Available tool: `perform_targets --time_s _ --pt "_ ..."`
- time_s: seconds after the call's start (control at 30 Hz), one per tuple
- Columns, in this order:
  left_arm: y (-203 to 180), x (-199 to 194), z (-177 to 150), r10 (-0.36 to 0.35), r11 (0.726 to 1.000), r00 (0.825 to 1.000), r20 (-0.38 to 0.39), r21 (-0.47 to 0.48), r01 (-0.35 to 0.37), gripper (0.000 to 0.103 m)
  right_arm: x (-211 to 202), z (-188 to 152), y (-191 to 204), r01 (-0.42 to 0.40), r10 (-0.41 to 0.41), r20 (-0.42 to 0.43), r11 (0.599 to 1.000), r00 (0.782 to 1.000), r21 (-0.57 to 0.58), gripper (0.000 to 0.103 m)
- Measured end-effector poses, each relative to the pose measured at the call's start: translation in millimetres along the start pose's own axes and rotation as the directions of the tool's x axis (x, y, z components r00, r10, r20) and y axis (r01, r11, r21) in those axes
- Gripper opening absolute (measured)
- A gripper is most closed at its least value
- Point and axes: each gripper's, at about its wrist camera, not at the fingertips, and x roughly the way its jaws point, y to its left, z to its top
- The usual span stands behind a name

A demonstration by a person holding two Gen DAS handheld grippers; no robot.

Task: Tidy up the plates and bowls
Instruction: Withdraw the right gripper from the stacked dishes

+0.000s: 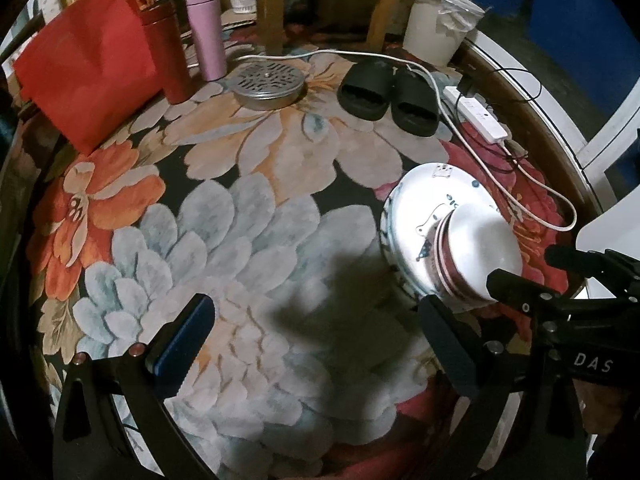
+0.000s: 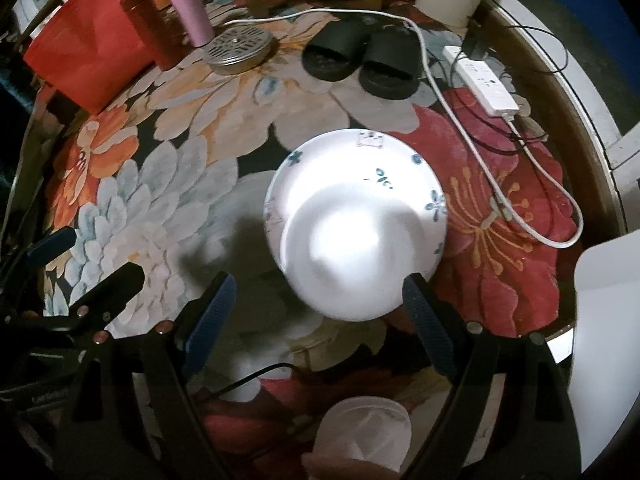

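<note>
Black right gripper (image 2: 316,300), jaws wide and gripping nothing, hovers near an upturned white bowl (image 2: 352,248) on the blue-patterned white plate (image 2: 332,156); left gripper (image 1: 316,340) likewise wide over floral carpet (image 1: 240,200); a clumsy grasp risks toppling the stack.

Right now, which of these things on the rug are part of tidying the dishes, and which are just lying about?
Part of the job:
plate with blue pattern
bowl sitting upside down on it
right gripper, open near the bowl
left gripper, open

Just lying about:
black slippers
pink cup
red bag
power strip
round metal tin
white bucket
</note>
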Motion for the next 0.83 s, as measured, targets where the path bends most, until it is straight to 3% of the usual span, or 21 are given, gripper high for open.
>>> perform_targets --time_s 0.57,0.83 --pt "74.7 -16.4 -37.7 0.07 0.992 0.997 -0.022 -0.104 -0.072 0.101 9.6 -6.7 63.0 -0.039 0.036 -0.028 0.994 0.999 -0.107 0.086" --pt "106.9 -10.5 -61.0 0.087 0.983 0.994 -0.072 -0.154 -0.098 0.101 19.7 -10.4 81.9 -0.046 0.039 -0.061 0.99 0.997 -0.132 0.086"
